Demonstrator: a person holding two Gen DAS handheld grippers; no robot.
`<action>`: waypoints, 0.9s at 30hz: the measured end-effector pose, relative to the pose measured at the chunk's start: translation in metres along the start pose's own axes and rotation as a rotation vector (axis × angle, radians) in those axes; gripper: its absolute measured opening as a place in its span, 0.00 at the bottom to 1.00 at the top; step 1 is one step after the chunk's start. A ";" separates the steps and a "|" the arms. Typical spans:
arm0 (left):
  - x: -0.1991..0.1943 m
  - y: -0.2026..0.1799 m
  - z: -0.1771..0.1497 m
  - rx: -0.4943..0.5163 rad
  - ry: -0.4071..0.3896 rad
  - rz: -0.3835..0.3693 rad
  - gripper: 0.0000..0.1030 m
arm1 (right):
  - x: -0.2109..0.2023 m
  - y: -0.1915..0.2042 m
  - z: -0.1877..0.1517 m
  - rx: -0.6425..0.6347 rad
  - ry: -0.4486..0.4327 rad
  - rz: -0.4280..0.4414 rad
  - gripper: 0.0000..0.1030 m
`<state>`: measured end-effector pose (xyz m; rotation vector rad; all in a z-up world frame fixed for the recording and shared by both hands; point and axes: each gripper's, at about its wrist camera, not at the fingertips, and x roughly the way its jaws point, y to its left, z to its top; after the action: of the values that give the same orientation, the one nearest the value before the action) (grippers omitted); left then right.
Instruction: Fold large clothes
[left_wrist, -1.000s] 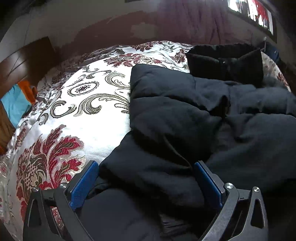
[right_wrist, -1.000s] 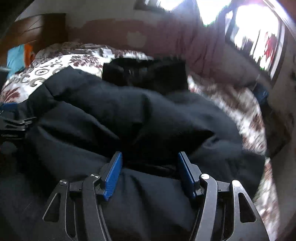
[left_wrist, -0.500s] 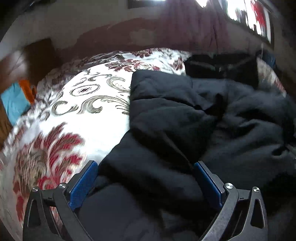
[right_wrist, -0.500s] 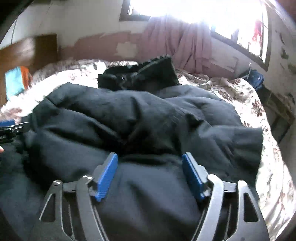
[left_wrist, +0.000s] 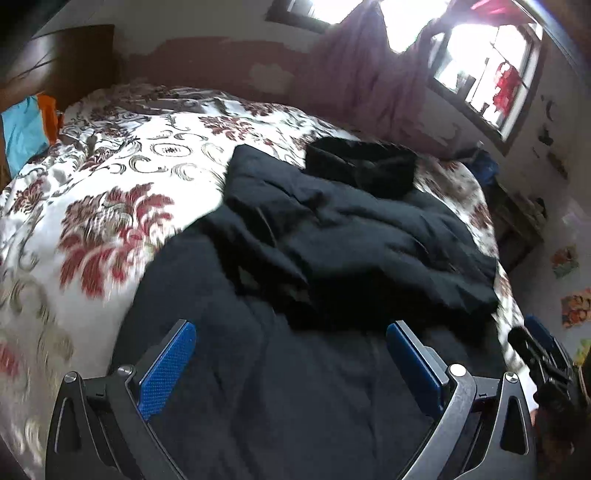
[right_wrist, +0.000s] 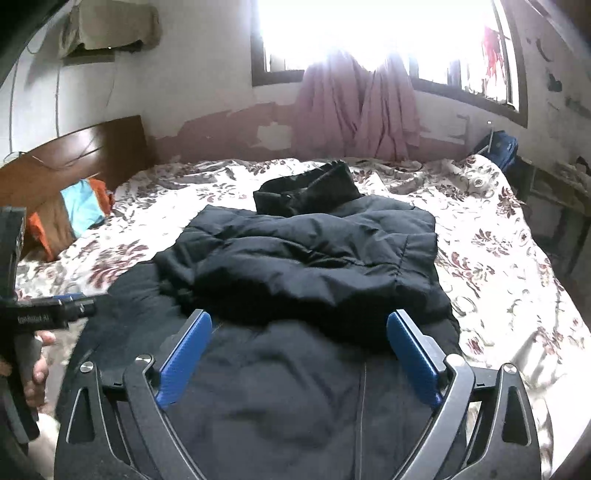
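Observation:
A large black padded jacket (right_wrist: 314, 258) lies on the bed, its far part doubled over the near part, with the black hood (right_wrist: 306, 192) bunched at the far end. My right gripper (right_wrist: 299, 315) hovers over the near hem. Its jaws are opening, and the blue pads (right_wrist: 184, 354) press on nothing. In the left wrist view the jacket (left_wrist: 332, 236) fills the middle, and my left gripper (left_wrist: 291, 326) stands open above its near part, holding nothing. Each gripper also shows in the other's view: the right gripper (left_wrist: 539, 354) at the right edge, the left gripper (right_wrist: 55, 310) in a hand (right_wrist: 37, 365).
A floral bedcover (right_wrist: 487, 251) spreads around the jacket, its right edge dropping to the floor. A wooden headboard (right_wrist: 74, 155) stands at the left with blue and orange clothes (right_wrist: 81, 210) beside it. Pink curtains (right_wrist: 354, 110) hang under the window, and a blue bag (right_wrist: 498, 147) sits at the far right.
Both grippers have drawn back and risen from the jacket, so more of the bed shows. The right jaws have spread wider. The jacket stays folded on the bed.

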<state>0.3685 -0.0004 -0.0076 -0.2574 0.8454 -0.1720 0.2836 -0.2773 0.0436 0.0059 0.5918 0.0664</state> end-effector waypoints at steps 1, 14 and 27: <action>-0.010 -0.004 -0.008 0.013 0.002 0.001 1.00 | -0.008 0.002 -0.001 0.003 -0.001 0.004 0.91; -0.152 -0.035 -0.088 0.129 -0.047 0.094 1.00 | -0.149 0.010 -0.045 0.032 0.038 0.011 0.95; -0.200 -0.035 -0.141 0.131 0.038 0.135 1.00 | -0.187 0.028 -0.054 0.028 0.029 0.003 0.95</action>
<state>0.1295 -0.0053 0.0563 -0.0738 0.8826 -0.1055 0.0968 -0.2621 0.1036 0.0328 0.6212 0.0614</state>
